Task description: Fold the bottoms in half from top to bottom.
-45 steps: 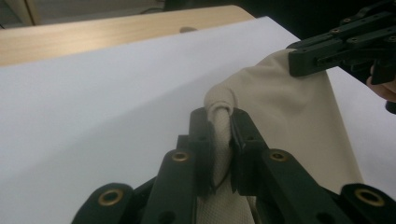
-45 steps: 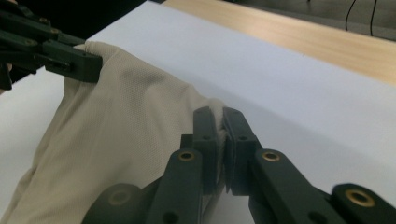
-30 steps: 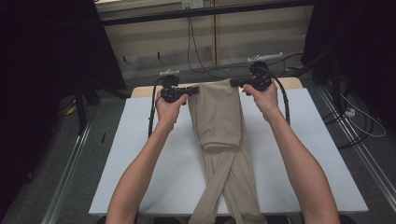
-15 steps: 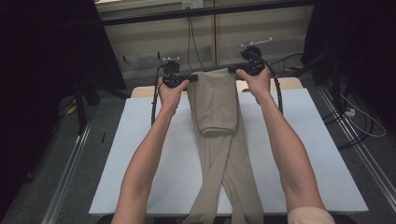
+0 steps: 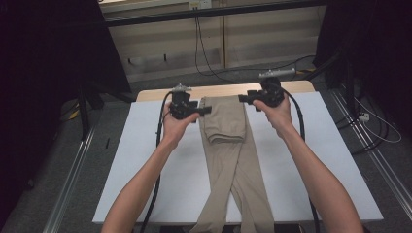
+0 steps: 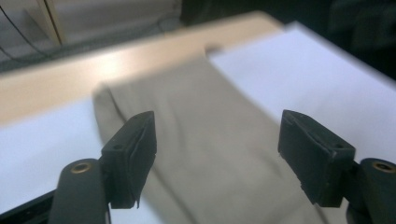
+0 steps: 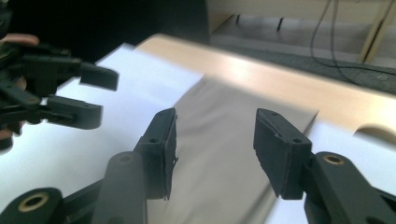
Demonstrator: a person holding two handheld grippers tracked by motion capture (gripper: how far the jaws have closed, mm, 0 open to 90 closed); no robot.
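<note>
A: How are the arms set?

B: Both forearms come in from the near edge and reach to the far end of the table (image 5: 145,145). The left gripper (image 5: 204,111) is held at the left edge of the trousers (image 5: 228,126), its jaws pointing right, toward the cloth. The right gripper (image 5: 244,98) sits by the trousers' far right corner, jaws pointing left. Each hand wraps its gripper's body from behind, wrists about level.

A: Holding anything?

B: No. The jaws of both have just been opening, with nothing between them. In the left gripper view the left gripper (image 6: 217,140) has its pads wide apart above the cloth, clear of it. In the right gripper view the right gripper (image 7: 215,140) is released too, the trousers (image 7: 219,140) lying below the gap and the left gripper (image 7: 93,93) farther off at the left.

A: Where do the trousers lie?

B: Flat down the middle of the white sheet, the far part folded back on itself into a neat rectangle; the two legs cross nearer the person and run off the near edge. The far end reaches the bare wood strip (image 6: 70,70) of the table.

A: Any containers?

B: I see none to report.
</note>
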